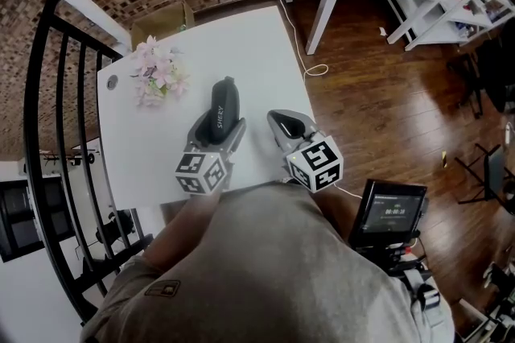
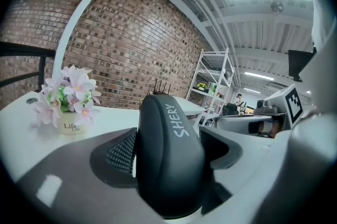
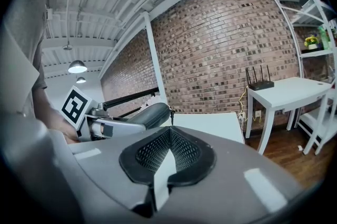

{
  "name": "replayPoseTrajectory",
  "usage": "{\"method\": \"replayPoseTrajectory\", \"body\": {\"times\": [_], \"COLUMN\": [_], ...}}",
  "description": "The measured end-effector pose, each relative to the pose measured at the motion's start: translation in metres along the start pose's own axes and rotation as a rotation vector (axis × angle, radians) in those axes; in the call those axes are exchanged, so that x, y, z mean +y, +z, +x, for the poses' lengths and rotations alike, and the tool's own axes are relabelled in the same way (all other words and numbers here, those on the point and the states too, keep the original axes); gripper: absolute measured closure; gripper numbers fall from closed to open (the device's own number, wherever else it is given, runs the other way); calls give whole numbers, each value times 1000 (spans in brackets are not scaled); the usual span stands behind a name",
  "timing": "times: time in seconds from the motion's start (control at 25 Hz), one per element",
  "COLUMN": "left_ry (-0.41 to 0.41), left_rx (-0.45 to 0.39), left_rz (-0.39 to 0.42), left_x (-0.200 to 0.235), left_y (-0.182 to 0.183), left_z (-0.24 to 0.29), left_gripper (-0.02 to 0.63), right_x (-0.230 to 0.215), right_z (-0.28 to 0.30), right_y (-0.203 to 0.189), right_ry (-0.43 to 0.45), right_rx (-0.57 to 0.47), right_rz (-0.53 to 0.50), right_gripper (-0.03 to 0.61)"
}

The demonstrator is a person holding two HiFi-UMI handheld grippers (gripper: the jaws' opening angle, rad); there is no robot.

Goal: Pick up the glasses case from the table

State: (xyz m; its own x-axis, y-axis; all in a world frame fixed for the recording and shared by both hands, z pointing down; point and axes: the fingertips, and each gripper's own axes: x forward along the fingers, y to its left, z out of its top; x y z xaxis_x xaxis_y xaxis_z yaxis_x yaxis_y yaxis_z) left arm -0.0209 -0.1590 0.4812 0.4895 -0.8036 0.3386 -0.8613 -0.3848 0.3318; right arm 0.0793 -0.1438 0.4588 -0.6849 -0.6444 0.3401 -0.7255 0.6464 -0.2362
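Over the table (image 1: 241, 43), the left gripper (image 1: 220, 126) pinches the case (image 1: 224, 101) by its lower-frame end; the smooth shell may slip. The right gripper (image 1: 279, 119) is pressed together.

Overhead, two low views; shared table (image 1: 241, 43)

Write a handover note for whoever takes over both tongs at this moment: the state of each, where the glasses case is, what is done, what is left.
Left tongs: closed on the dark glasses case, a pad on each side.
Right tongs: shut and empty, beside the left ones near the front edge of the table.
Case: its free end sticks out past the tongs, over the table; the flower pot stands apart, to its left.
Done: the grip. Whether the case is clear of the table cannot be told.
Left: lift it clear, probably straight up.
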Motion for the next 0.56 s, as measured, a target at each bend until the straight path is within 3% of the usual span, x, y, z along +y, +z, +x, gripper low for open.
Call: {"method": "replayPoseTrajectory", "body": {"times": [0.56], "left_ry": [4], "left_rx": [5], "left_rz": [1], "left_x": [-1], "left_y": [-3], "left_z": [-4], "left_gripper": [249], "right_x": [2], "right_z": [0], "right_y": [-3], "right_ry": [15], "right_rx": [11], "right_rz": [0], "right_gripper": [568]}}
